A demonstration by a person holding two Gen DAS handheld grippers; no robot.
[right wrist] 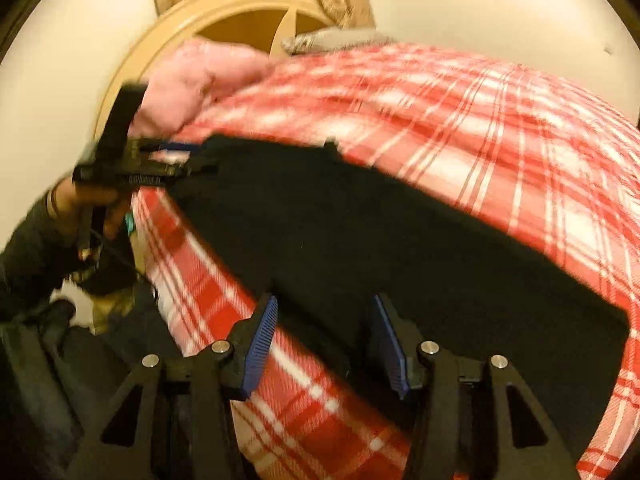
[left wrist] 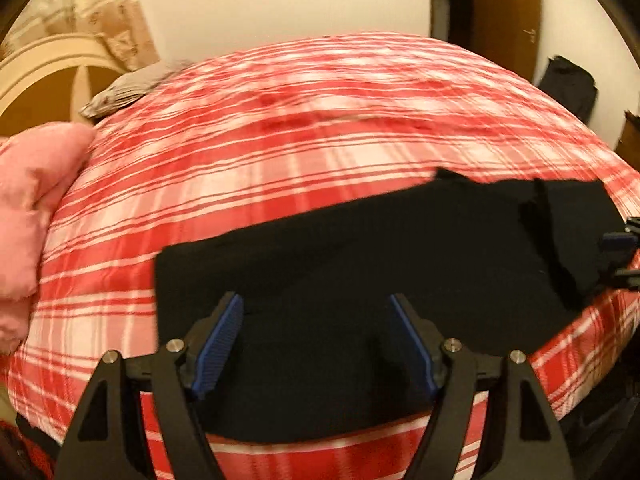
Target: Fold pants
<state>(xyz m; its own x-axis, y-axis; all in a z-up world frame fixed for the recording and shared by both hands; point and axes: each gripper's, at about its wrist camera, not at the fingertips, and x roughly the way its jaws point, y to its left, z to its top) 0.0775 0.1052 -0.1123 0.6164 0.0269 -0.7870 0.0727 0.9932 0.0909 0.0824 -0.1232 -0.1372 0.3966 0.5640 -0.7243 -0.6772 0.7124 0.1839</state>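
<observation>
1. Covering the whole work surface is a bed with a red-and-white plaid cover [left wrist: 280,160]; a pink pillow [left wrist: 32,208] is lying at its head end, well apart from the garment.
2. Lying flat near the bed's front edge are the black pants [left wrist: 360,264], showing as a long dark slab with straight edges; they are looking already doubled lengthwise, though the blur is making the layers hard to separate. One end is showing an uneven flap [left wrist: 552,240].
3. Hovering over one end of the pants is the left gripper [left wrist: 316,340], its blue pads standing wide apart with only cloth beneath, pinching nothing.
4. Hovering at the other end, over the front edge, is the right gripper [right wrist: 324,340], jaws partly spread, gripping nothing.
5. Judging the step: both tools are positioning between folds, neither holding cloth.
6. Judging the next move: each gripper is needing to descend on a corner of one end, pinch through all layers, then carry that end across to the other, keeping edges aligned.
</observation>
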